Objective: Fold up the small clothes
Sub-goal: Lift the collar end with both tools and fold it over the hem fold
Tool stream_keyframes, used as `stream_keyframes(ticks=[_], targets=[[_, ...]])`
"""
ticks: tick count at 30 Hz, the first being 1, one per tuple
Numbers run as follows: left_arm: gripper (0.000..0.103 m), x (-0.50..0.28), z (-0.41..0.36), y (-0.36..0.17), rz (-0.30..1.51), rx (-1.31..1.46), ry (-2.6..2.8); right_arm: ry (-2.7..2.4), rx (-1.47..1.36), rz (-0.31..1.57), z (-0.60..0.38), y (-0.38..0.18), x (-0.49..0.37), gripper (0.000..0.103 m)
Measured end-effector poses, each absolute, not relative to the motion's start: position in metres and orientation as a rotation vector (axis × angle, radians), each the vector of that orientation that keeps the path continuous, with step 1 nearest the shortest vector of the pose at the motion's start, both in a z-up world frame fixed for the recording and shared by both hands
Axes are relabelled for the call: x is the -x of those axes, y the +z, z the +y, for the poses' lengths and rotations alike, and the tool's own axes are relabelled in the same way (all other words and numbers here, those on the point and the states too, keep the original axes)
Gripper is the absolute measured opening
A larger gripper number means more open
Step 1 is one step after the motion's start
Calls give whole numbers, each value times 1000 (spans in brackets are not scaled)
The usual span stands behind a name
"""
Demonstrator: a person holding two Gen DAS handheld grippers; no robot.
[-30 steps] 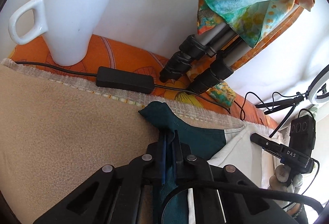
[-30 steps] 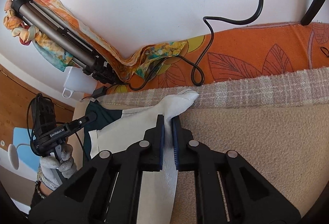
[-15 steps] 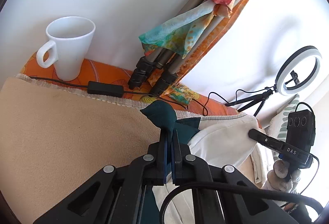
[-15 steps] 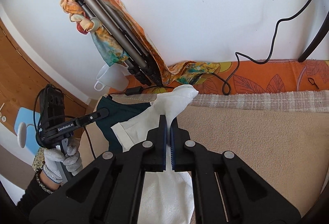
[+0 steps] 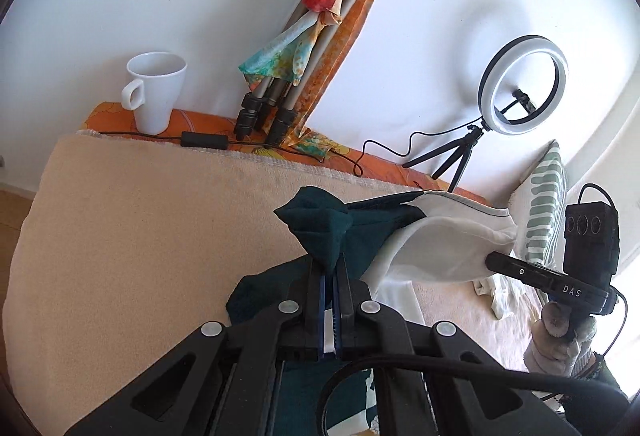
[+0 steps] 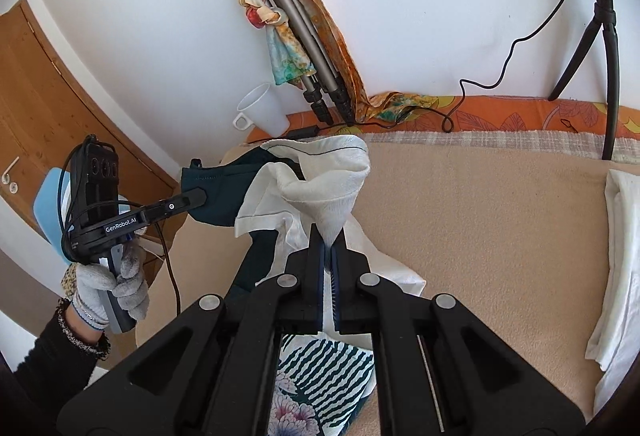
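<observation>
A small teal-and-white garment (image 5: 436, 236) hangs lifted above the beige blanket (image 5: 140, 236). My left gripper (image 5: 329, 266) is shut on its teal corner (image 5: 320, 224). In the right wrist view my right gripper (image 6: 328, 245) is shut on the white corner (image 6: 332, 192). The garment sags between the two grippers, and its printed lower part (image 6: 320, 368) trails under the right one. The left gripper (image 6: 196, 196) also shows there, held by a gloved hand (image 6: 120, 276). The right gripper's tip (image 5: 496, 260) appears in the left wrist view against the white cloth.
Along the wall stand a white mug (image 5: 156, 92), a folded tripod wrapped in a scarf (image 5: 304, 56) and a ring light (image 5: 524, 84), with a cable and switch box (image 5: 204, 140). A folded white cloth (image 6: 620, 256) lies at the blanket's right. A wooden door (image 6: 40, 96) is on the left.
Both grippers rose and drew back from the wall, lifting the garment's corners off the blanket. The right gripper's jaws closed fully on the white corner.
</observation>
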State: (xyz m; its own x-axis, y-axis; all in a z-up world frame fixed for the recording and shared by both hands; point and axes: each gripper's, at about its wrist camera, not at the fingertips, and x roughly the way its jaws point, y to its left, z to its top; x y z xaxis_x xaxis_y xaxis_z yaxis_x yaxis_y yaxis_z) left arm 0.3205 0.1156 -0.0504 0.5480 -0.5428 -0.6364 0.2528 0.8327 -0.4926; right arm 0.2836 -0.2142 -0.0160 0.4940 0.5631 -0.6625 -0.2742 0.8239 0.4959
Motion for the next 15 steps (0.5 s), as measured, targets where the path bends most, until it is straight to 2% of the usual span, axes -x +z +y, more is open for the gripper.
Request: stream_keyframes(ticks=[15], targets=[[2,-189,100,-78,912,93,-488,455,-125,948,-187,-46,-140,4]])
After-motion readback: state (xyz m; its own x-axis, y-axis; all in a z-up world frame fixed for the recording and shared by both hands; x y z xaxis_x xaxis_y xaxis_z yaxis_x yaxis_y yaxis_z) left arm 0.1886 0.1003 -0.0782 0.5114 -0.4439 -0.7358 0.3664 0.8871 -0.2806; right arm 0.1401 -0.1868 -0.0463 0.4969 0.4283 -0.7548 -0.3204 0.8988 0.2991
